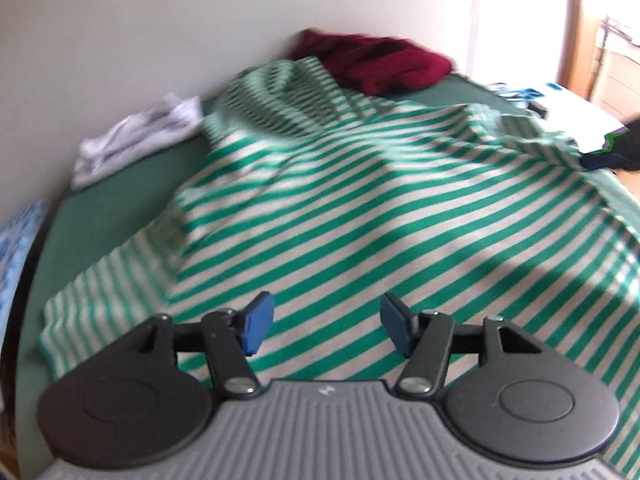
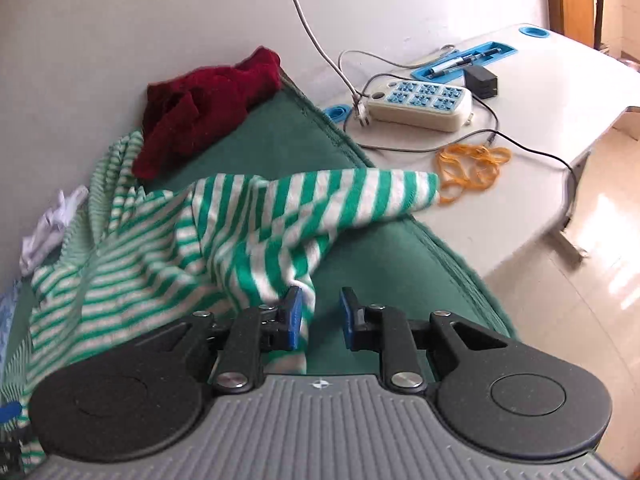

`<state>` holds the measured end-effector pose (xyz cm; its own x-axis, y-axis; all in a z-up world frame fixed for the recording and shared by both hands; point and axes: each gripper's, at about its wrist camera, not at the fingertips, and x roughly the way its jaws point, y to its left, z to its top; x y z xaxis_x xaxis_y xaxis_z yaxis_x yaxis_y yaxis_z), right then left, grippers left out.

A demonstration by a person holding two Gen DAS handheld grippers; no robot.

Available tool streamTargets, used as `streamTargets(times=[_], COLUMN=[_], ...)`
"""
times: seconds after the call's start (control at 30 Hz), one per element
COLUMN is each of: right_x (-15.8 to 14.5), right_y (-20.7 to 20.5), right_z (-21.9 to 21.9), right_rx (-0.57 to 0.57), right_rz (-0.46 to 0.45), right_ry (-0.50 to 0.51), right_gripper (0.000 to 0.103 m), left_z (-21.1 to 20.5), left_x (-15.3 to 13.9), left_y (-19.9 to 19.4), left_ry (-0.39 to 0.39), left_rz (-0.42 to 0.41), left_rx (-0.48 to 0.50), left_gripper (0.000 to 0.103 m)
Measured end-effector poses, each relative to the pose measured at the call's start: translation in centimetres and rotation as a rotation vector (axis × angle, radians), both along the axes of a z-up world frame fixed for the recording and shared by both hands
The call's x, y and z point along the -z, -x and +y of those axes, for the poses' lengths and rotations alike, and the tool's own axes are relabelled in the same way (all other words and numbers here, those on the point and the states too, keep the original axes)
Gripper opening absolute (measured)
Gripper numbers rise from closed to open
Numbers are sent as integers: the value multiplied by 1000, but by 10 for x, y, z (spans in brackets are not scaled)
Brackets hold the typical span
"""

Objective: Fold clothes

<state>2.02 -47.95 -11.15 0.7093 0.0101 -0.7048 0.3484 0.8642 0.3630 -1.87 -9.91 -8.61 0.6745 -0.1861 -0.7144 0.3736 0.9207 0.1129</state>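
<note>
A green-and-white striped shirt (image 1: 340, 208) lies spread and rumpled on a green cloth (image 1: 112, 200). My left gripper (image 1: 326, 326) is open just above the shirt's near part, holding nothing. In the right wrist view the same shirt (image 2: 160, 248) lies bunched, with one sleeve (image 2: 360, 192) stretched right over the cloth's edge onto the white table. My right gripper (image 2: 320, 316) is open; a fold of the shirt's near corner lies against its left pad (image 2: 294, 316), and the jaws are not closed on it.
A dark red garment (image 1: 376, 60) (image 2: 200, 108) and a crumpled white garment (image 1: 136, 136) (image 2: 48, 228) lie by the wall. On the white table (image 2: 560, 92) lie a power strip (image 2: 420, 104), cables, orange rubber bands (image 2: 472, 168), a black adapter (image 2: 480, 80) and a blue pen tray (image 2: 464, 62).
</note>
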Motion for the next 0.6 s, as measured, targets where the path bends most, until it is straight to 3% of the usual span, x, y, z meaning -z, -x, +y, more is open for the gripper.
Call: streamTargets(times=[0.1, 0.23, 0.33, 0.43, 0.47, 0.5, 0.6], right_x=[4, 5, -5, -13, -11, -9, 1], right_y=[-17, -32, -25, -13, -13, -10, -2], right_z=[-10, -30, -38, -42, -45, -52, -82], right_rx=[-7, 23, 13, -11, -8, 7, 20], right_rz=[-45, -81, -120, -143, -118, -95, -97], right_ry=[-43, -82, -64, 22, 66, 73, -109], right_gripper=[23, 6, 5, 6, 16, 18, 18], left_z=[-32, -75, -105, -136, -147, -157, -188], left_x=[-16, -39, -49, -49, -47, -44, -29], left_y=[-11, -33, -51, -63, -67, -72, -84], left_ry=[-2, -23, -27, -14, -7, 0, 1], left_rz=[-22, -57, -67, -67, -60, -52, -4], left_rx=[64, 132, 155, 192, 205, 217, 235], left_gripper=[62, 64, 64, 66, 67, 67, 67])
